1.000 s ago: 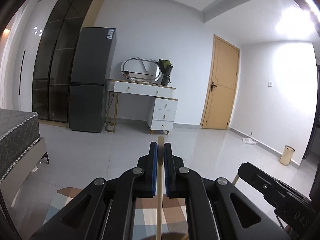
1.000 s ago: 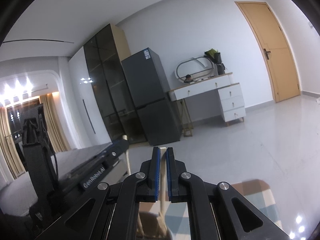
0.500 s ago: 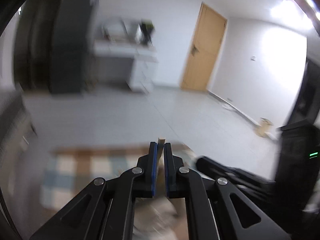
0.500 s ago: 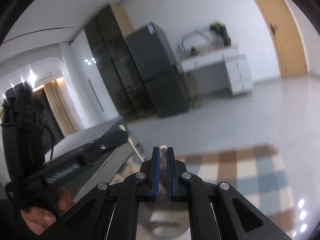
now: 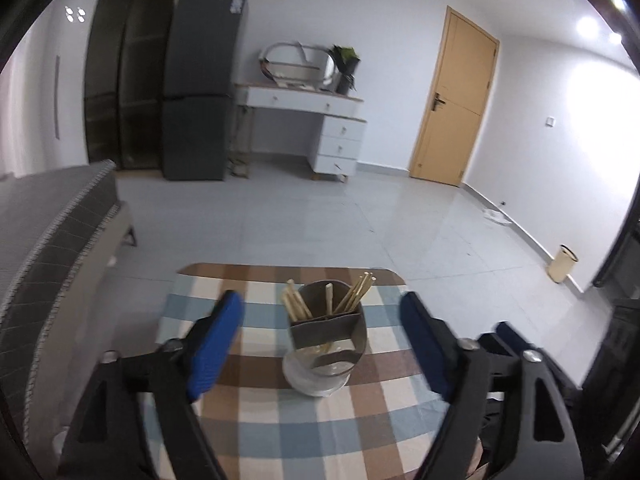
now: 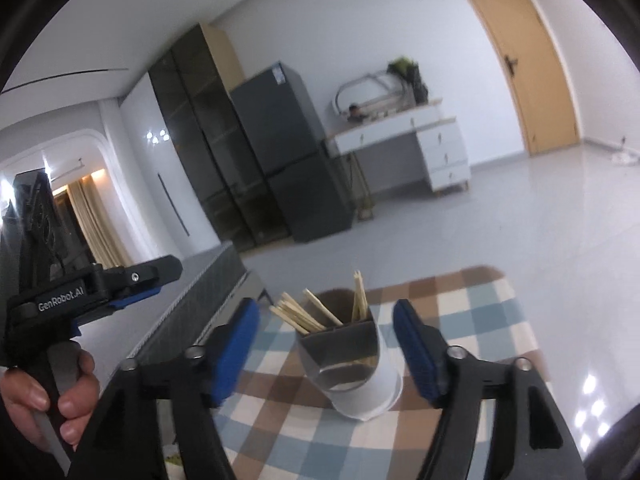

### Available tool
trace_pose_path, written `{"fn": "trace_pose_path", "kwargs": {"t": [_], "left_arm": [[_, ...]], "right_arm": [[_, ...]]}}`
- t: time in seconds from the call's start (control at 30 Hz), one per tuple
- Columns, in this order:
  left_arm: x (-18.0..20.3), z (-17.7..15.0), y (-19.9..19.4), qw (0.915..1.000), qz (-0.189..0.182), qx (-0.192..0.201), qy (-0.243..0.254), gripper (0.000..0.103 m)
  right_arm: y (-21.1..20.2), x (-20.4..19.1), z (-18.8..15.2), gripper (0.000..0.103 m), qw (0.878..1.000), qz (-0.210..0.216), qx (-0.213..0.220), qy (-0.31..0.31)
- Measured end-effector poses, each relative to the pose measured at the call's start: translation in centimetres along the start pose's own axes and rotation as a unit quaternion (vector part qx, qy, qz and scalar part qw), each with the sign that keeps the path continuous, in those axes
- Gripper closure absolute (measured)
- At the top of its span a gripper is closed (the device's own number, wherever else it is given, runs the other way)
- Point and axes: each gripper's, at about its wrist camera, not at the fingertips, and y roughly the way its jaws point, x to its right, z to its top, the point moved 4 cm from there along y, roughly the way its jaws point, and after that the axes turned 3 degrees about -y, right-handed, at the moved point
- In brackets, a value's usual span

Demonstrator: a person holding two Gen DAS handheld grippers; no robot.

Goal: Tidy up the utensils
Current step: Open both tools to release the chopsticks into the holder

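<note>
Right now your left gripper (image 5: 322, 328) is spread wide and empty, and the grey divided utensil holder in its clear plastic base (image 5: 326, 342) sits in the lower middle of that frame, framed between the blue finger pads (image 5: 218, 338) without touching either. Your right gripper (image 6: 326, 342) is likewise wide apart and holds nothing, with the same holder (image 6: 352, 364) between its pads, a little nearer the right one. You can see pale wooden chopsticks (image 5: 354, 292) standing tilted in the holder's compartments, fanned in several bunches, tips above the rim. It stands upright on the blue, brown and cream checked tablecloth (image 5: 280, 436). At the lower left of the right wrist frame your left hand (image 6: 44, 404) grips the other tool's handle. Beyond the table lie a dark grey fridge (image 5: 200, 84), a white dressing table (image 5: 316, 128) and a tan door (image 5: 454, 100); nothing blocks the holder.
</note>
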Motion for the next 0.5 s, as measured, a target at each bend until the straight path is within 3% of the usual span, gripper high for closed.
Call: {"fn": "trace_pose_path", "kwargs": {"t": [0.17, 0.33, 0.5], "left_arm": [[-0.2, -1.4, -3.0, 0.9985, 0.036, 0.041, 0.001, 0.006], [-1.4, -2.9, -3.3, 0.9973, 0.054, 0.049, -0.011, 0.004], [-2.1, -4.0, -3.8, 0.9968, 0.061, 0.048, -0.016, 0.004]], "right_arm": [[-4.3, -2.9, 0.5, 0.016, 0.999, -0.009, 0.038, -0.035], [-6.1, -4.7, 0.1, 0.0, 0.997, -0.012, 0.05, -0.056], [-6.5, -6.3, -0.8, 0.0, 0.995, -0.022, 0.042, -0.085]]}}
